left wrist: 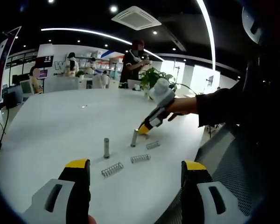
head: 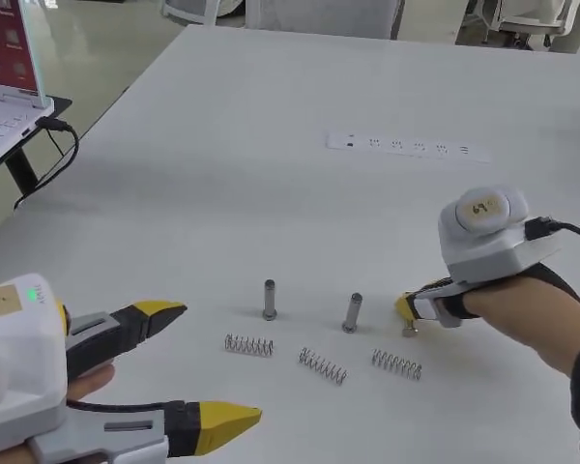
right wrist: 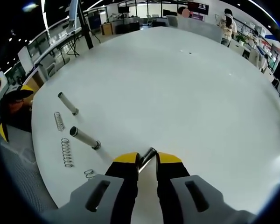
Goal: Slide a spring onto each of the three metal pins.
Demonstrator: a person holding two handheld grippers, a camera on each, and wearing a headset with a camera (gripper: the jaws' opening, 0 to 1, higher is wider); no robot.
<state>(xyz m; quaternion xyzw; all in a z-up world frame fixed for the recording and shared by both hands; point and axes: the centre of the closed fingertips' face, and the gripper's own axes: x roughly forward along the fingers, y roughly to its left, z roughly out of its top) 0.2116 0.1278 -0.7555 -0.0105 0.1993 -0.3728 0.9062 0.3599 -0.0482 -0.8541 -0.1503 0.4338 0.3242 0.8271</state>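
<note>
Two metal pins stand upright on the white table (head: 271, 174): one pin (head: 269, 300) to the left and a second pin (head: 353, 312) to its right. Three springs lie in front of them: a left spring (head: 248, 345), a middle spring (head: 323, 365) and a right spring (head: 396, 363). My right gripper (head: 411, 309) is shut on the third pin (right wrist: 148, 155), low at the table just right of the second pin. My left gripper (head: 198, 362) hovers open near the front edge with nothing between its fingertips (left wrist: 78, 163). From there the springs (left wrist: 112, 169) lie just ahead.
A white power strip (head: 408, 146) lies further back on the table. A laptop (head: 5, 87) with a black cable (head: 63, 145) sits on a side stand at the far left. Chairs stand beyond the far edge. People are in the background (left wrist: 135, 63).
</note>
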